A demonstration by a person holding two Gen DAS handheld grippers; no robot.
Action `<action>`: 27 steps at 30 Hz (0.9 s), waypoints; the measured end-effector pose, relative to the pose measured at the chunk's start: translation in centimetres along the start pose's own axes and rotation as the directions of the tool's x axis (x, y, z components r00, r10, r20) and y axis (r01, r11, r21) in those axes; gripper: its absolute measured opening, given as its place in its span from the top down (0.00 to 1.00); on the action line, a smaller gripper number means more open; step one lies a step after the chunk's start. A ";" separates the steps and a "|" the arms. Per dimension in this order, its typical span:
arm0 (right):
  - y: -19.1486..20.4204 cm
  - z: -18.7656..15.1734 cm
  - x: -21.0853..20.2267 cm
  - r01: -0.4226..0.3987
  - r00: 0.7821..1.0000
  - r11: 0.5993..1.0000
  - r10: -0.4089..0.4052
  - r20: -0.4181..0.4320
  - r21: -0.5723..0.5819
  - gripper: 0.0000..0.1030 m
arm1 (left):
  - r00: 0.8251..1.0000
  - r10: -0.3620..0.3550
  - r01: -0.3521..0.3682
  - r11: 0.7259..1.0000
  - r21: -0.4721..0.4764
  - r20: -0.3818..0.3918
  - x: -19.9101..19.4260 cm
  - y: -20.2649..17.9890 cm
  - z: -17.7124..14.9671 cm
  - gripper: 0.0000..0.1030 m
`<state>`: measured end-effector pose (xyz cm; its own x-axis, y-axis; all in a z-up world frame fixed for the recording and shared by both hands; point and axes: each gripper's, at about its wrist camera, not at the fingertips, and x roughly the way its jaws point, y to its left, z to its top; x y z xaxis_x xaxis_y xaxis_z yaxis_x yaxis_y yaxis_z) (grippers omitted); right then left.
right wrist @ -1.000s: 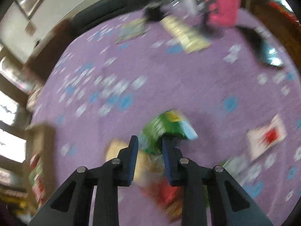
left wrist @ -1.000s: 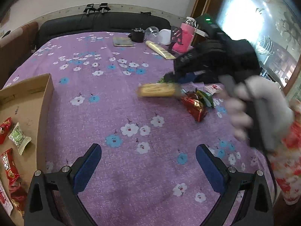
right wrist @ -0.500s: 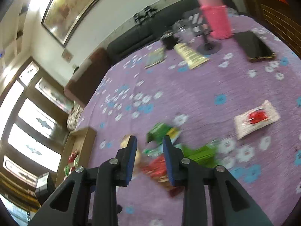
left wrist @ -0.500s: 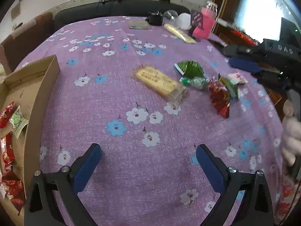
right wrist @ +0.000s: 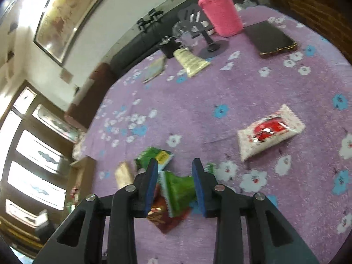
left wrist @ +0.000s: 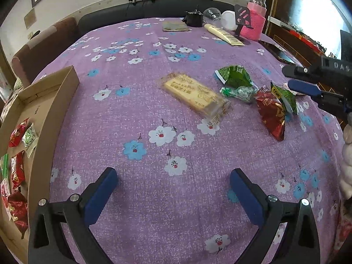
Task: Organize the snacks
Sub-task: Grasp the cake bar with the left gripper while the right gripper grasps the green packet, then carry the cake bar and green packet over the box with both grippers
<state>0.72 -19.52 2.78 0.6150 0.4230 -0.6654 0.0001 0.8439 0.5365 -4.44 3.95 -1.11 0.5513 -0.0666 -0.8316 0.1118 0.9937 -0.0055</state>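
Two tongs are spread open. The right tongs [right wrist: 175,171] straddle a green snack packet [right wrist: 179,190] lying on the desk [left wrist: 176,114] beside a red packet [left wrist: 271,115]. The left tongs [left wrist: 172,186] hover empty near the cardboard box [left wrist: 55,101].

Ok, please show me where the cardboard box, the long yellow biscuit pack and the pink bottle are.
cardboard box [left wrist: 57,101], left wrist view, on its near side wall.
long yellow biscuit pack [left wrist: 193,92], left wrist view, middle of the wrapper.
pink bottle [right wrist: 221,13], right wrist view, on its knitted pink sleeve.
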 end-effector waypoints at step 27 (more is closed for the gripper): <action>-0.6 -0.4 -0.6 0.078 0.990 0.997 -0.076 0.117 -0.018 0.64 | 0.993 -0.114 0.115 0.989 0.096 -0.020 3.6 -1.3 8.8 0.67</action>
<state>0.07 -20.14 2.66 0.7010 0.3165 -0.6391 0.0341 0.8803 0.4733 4.73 1.63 0.78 0.5184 -0.1772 -0.8366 0.2529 0.9663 -0.0479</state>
